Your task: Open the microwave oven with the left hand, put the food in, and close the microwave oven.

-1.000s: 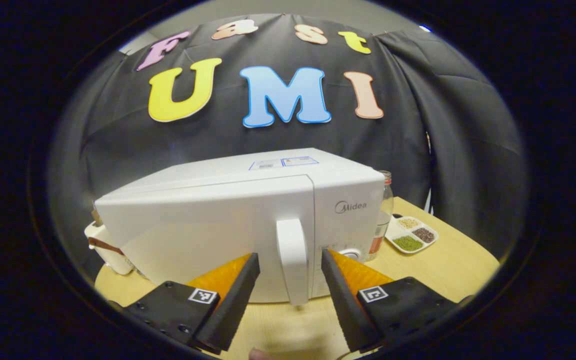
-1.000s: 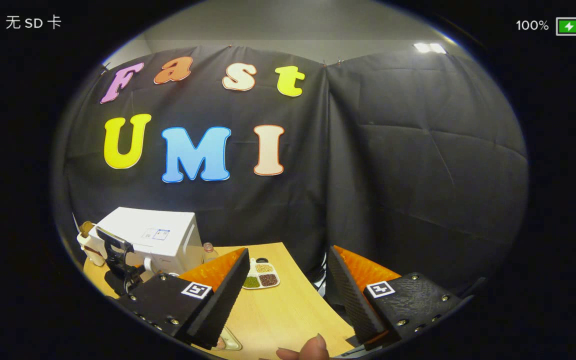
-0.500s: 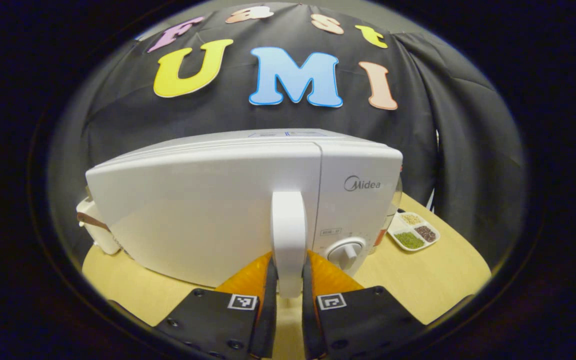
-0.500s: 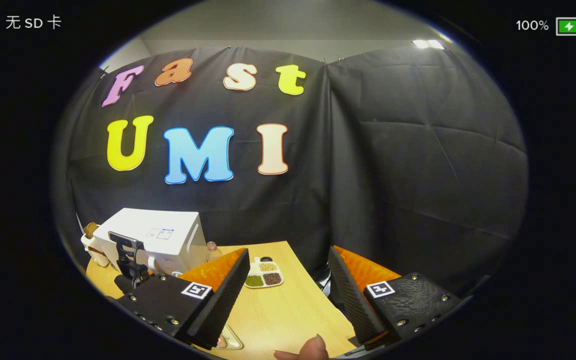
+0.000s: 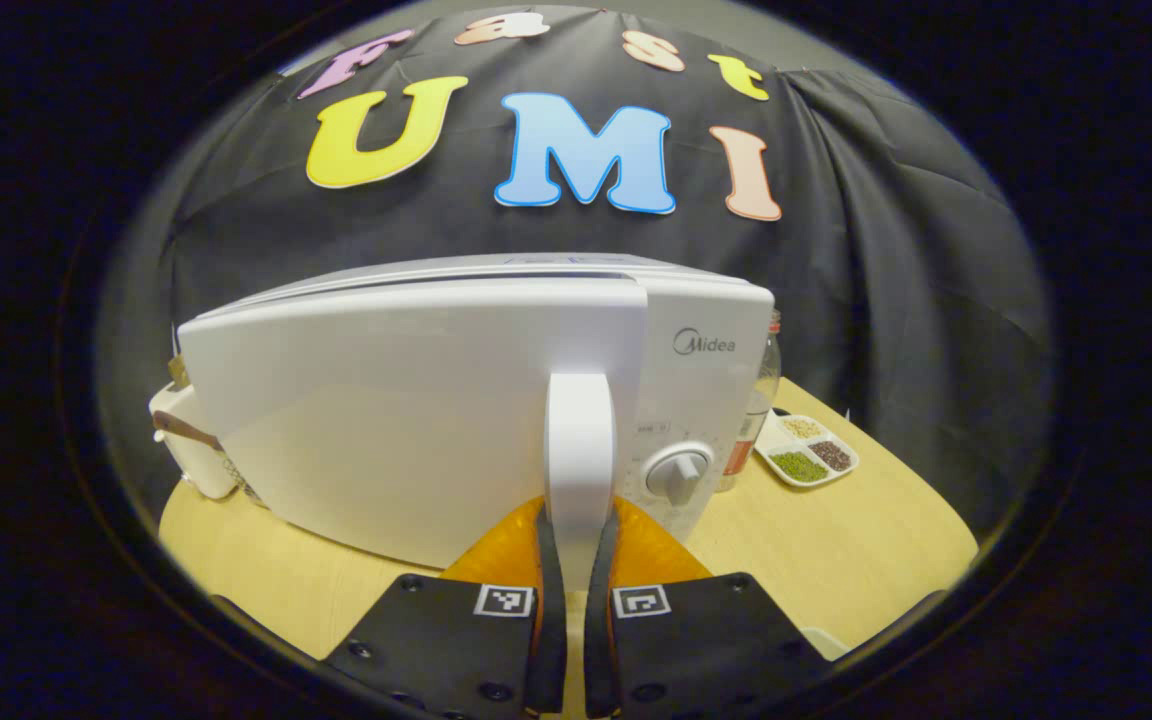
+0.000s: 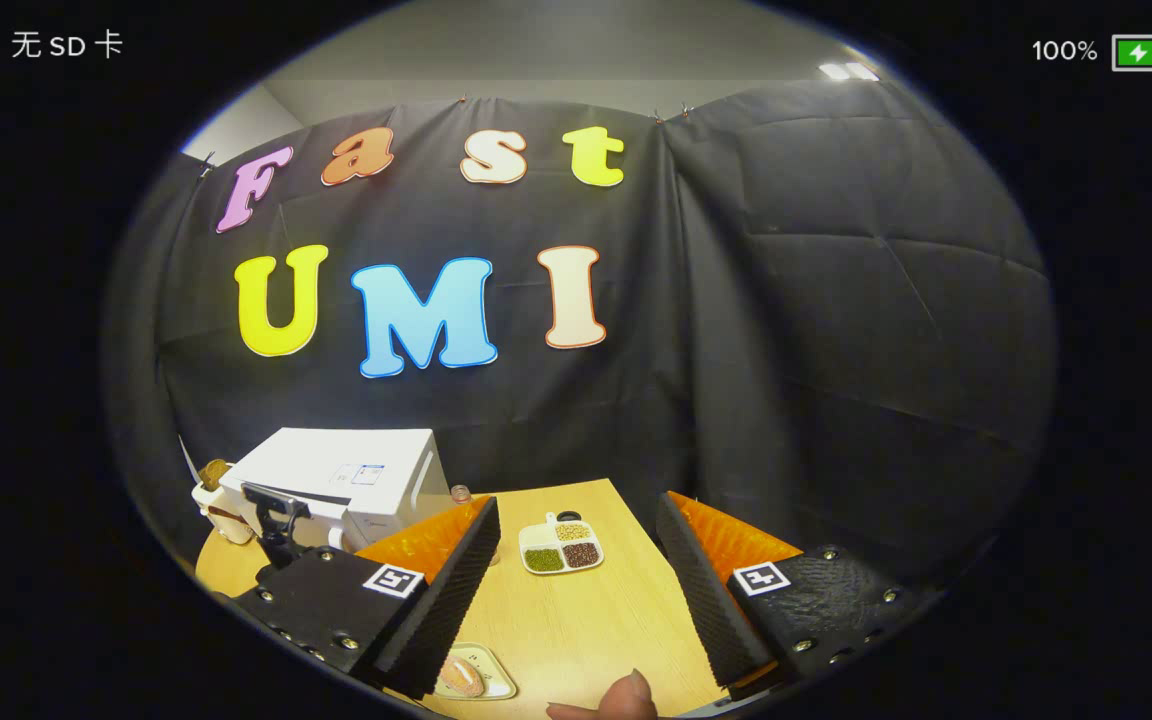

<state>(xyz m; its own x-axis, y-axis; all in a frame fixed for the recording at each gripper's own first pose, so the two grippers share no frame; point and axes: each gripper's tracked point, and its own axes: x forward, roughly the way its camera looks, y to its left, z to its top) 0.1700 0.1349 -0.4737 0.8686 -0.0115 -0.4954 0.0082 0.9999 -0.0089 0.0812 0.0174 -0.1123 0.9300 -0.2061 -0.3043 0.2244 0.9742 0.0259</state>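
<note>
On yellow wood table [image 5: 866, 540] sits white microwave [image 5: 416, 400], door just cracked at top edge. Left gripper [image 5: 568, 560] pinched tight on door handle [image 5: 580, 440] — both fingers press its sides. Knob [image 5: 678, 472] just right of handle. Bottle [image 5: 751, 420] beside microwave, then snack tray [image 5: 806, 458] with three little piles.

Right gripper [image 6: 576, 590] spread wide, holding nothing (well apart from microwave [image 6: 346, 480]). Food on small plate [image 6: 466, 675] lies on table near its left finger — looks like bread. Thumb tip [image 6: 621, 695] at bottom edge.
</note>
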